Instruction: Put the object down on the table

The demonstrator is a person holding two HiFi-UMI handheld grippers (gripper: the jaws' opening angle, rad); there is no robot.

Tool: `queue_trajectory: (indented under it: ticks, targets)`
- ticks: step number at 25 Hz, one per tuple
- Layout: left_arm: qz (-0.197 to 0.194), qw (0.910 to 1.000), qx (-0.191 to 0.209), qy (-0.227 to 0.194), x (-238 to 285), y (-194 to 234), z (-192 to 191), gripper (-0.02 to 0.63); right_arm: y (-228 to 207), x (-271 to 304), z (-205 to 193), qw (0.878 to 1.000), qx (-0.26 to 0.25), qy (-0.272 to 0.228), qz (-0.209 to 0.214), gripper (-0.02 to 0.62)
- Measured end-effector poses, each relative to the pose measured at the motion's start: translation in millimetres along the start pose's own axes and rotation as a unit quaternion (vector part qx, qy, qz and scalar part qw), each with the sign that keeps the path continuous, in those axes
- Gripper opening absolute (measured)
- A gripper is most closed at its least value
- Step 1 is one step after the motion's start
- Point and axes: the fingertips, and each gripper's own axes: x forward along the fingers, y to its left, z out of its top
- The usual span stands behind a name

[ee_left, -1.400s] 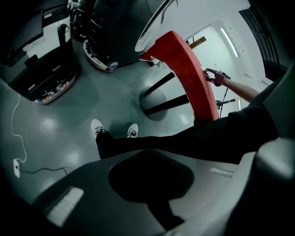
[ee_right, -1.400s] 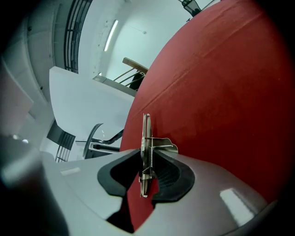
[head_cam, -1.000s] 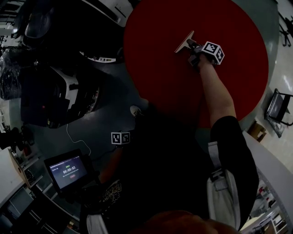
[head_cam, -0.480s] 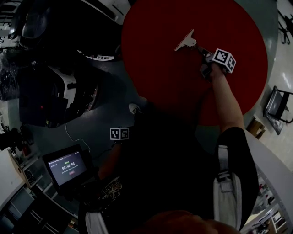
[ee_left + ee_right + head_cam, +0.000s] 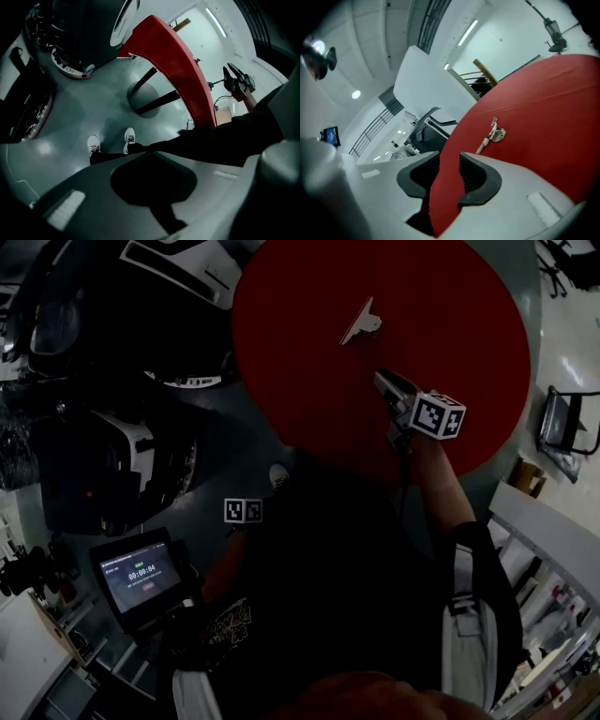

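Note:
A small metal clip point(image 5: 360, 322) with a flat blade lies alone on the round red table point(image 5: 469, 324); it also shows in the right gripper view, clip point(image 5: 492, 136), on the table point(image 5: 548, 108). My right gripper point(image 5: 382, 382) hovers over the table's near side, well short of the clip. Its jaws are closing with nothing between them, and only red tabletop shows in the gap of the right gripper point(image 5: 450, 165). The left gripper hangs by the person's side, only its marker cube point(image 5: 244, 511) showing in the head view. It points at the floor, jaws together.
A tablet with a timer point(image 5: 141, 582) sits low left. Dark machines point(image 5: 103, 456) stand left of the table, and a chair point(image 5: 562, 427) stands at the right. The table's dark legs point(image 5: 150, 93) and the person's white shoes point(image 5: 129, 139) show on the grey floor.
The right gripper has drawn back from the clip toward the person. The clip stays lying on the table, apart from the jaws.

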Motion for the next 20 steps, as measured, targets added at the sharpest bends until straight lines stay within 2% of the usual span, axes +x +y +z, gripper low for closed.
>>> queue_trajectory:
  ticks: [3, 5, 9, 13, 17, 20]
  targets:
    - [-0.006, 0.9993, 0.033, 0.017, -1, 8, 8, 0.012, 47, -7, -14, 0.998, -0.057, 0.0, 0.015, 0.132]
    - [-0.013, 0.9975, 0.06, 0.035, -4, 19, 14, 0.012, 81, -10, -22, 0.997, -0.075, -0.007, 0.023, 0.133]
    - [-0.013, 0.9903, 0.116, 0.076, -33, 66, 21, 0.012, 159, 4, -41, 0.996, -0.065, -0.04, 0.037, 0.133]
    - [-0.008, 0.9833, 0.134, 0.123, -63, 100, -4, 0.012, 237, -6, -62, 0.994, -0.043, -0.075, 0.061, 0.127]
    - [0.004, 0.9681, 0.174, 0.18, -88, 148, -26, 0.012, 313, -11, -86, 0.99, -0.066, -0.104, 0.063, 0.115]
    - [0.013, 0.9566, 0.2, 0.212, -97, 168, -35, 0.012, 345, -20, -98, 0.987, -0.08, -0.122, 0.063, 0.104]
